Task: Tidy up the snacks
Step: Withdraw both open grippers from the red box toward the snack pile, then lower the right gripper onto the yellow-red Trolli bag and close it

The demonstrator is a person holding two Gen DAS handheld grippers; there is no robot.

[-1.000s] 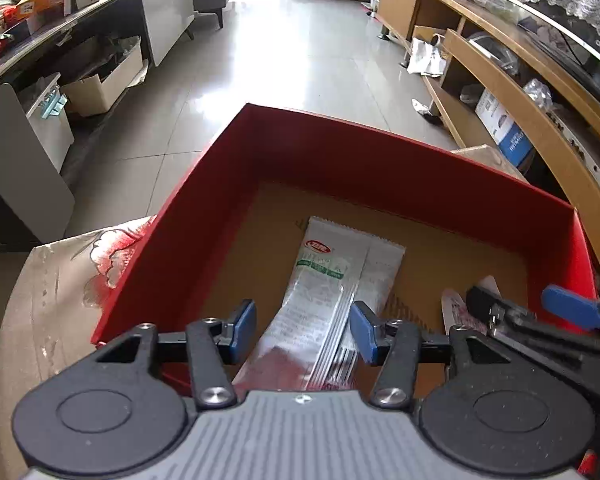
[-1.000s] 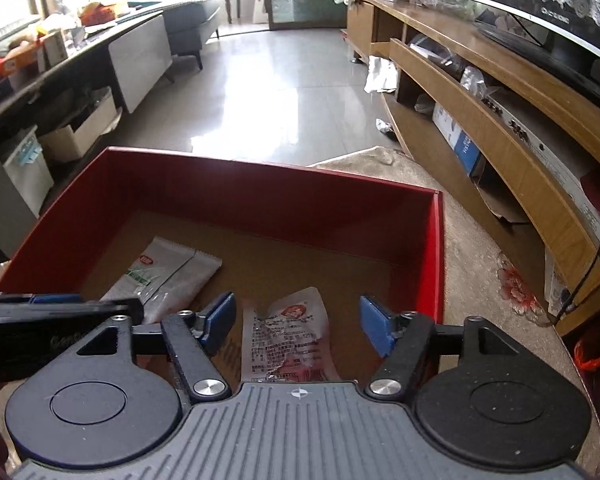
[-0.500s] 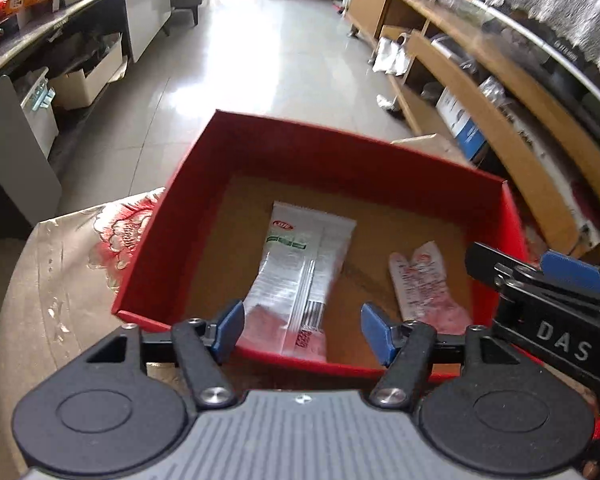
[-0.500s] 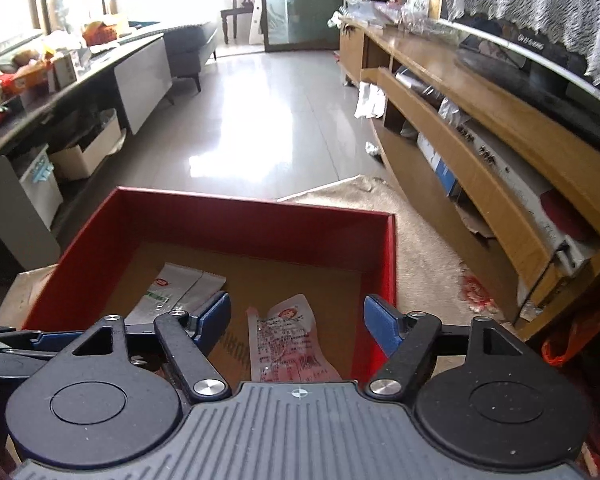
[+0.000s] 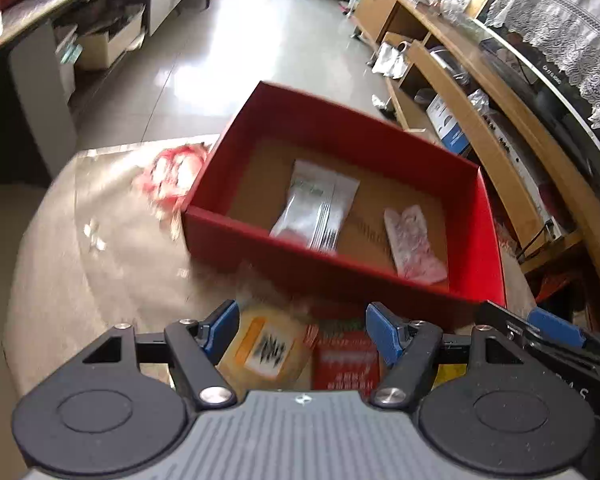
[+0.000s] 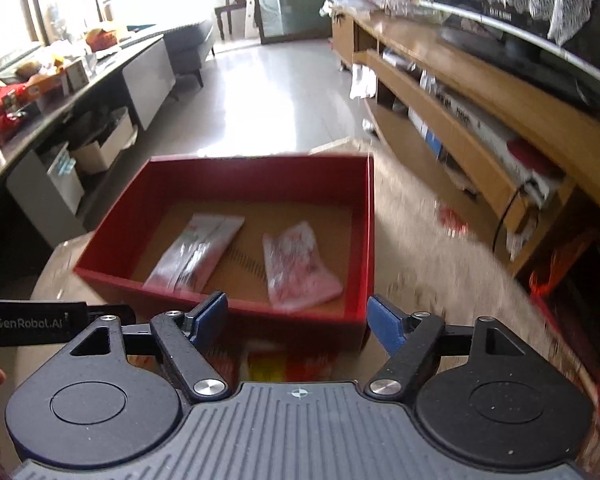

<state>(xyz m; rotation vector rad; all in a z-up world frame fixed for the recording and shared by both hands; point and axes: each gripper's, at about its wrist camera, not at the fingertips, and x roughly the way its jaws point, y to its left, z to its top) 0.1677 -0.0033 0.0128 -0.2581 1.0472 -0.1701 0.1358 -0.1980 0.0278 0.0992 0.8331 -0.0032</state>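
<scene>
Packets (image 5: 319,211) lie in red box (image 5: 342,276), grippers' fingers (image 5: 220,326) spread

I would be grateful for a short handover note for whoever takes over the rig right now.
Left gripper: open, holding nothing, above the packets near the box's front wall.
Right gripper: open, holding nothing, near the same wall.
Red box holds two packets lying flat: a white one on the left, a pink one on the right.
Done: those two are in.
Left: a yellow packet and a red packet lie on the table outside the box; others may lie out of view.
</scene>
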